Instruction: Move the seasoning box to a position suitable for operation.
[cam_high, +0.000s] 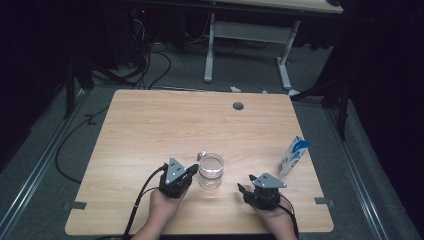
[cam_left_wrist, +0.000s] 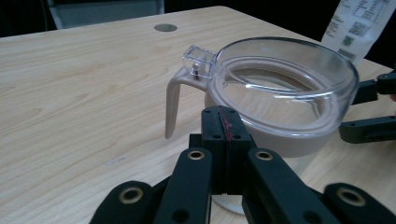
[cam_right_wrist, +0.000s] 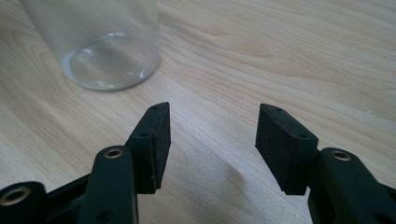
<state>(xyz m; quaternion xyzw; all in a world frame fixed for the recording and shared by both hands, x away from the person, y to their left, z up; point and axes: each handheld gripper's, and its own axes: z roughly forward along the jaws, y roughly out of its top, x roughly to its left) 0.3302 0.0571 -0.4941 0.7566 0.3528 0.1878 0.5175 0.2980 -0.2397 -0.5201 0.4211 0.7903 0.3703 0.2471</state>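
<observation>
My left gripper (cam_high: 192, 169) sits near the front edge of the pale wooden bench (cam_high: 150, 130), a little left of its middle. Its two black jaws are pressed flat together with nothing between them, and their tips stand just beside the clear plastic jug with a beige collar and handle (cam_left_wrist: 280, 93); I cannot tell whether they touch its collar. My right gripper (cam_high: 246, 182) rests close to the same front edge, right of the middle, jaws spread apart over bare wood and empty. The jug stands upright between my two grippers, just behind them, and nearer to the left one. Its handle sticks out on the side away from my right gripper, and its clear hinged lid lies on top. From the right gripper view, its round clear base (cam_right_wrist: 109, 65) stands ahead and left of my open jaws. Farther off, near the right edge, stands a white and blue printed pouch (cam_high: 293, 155), upright.
</observation>
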